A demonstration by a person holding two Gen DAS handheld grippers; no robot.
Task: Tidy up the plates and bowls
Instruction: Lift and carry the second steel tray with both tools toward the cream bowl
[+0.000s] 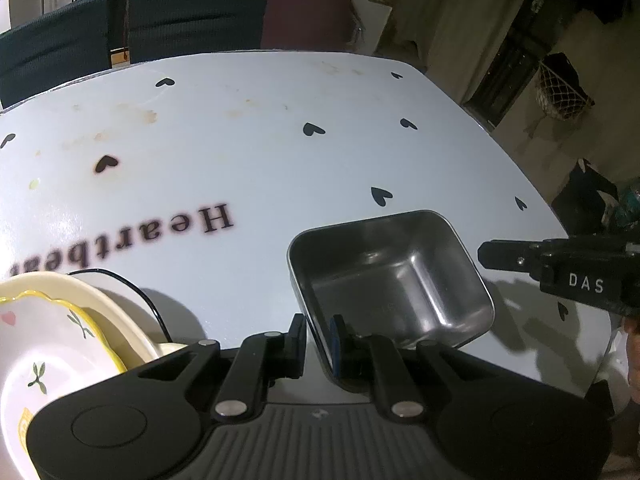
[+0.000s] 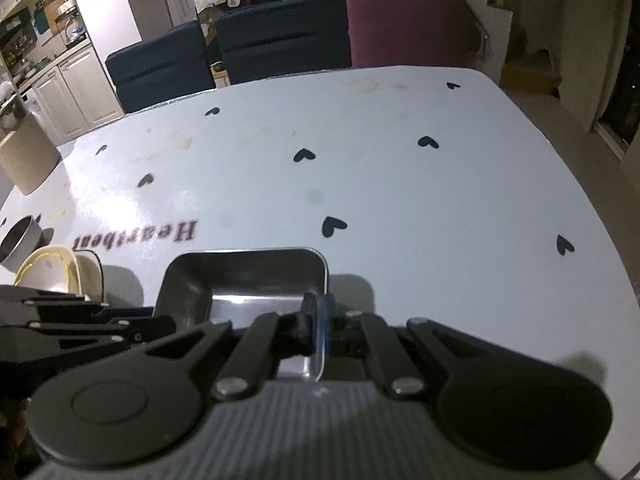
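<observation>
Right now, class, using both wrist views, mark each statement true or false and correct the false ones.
1. The right hand-held gripper is clamped on the steel tray. True.
2. The steel tray holds food. False: it is empty.
3. In the left wrist view, the stacked dishes are left of the steel tray. True.
4. The table is printed with black stars. False: it has black hearts.

Dark chairs [image 2: 280, 36] and white kitchen cabinets [image 2: 72, 92] beyond heart-printed table [image 2: 400, 184]
</observation>
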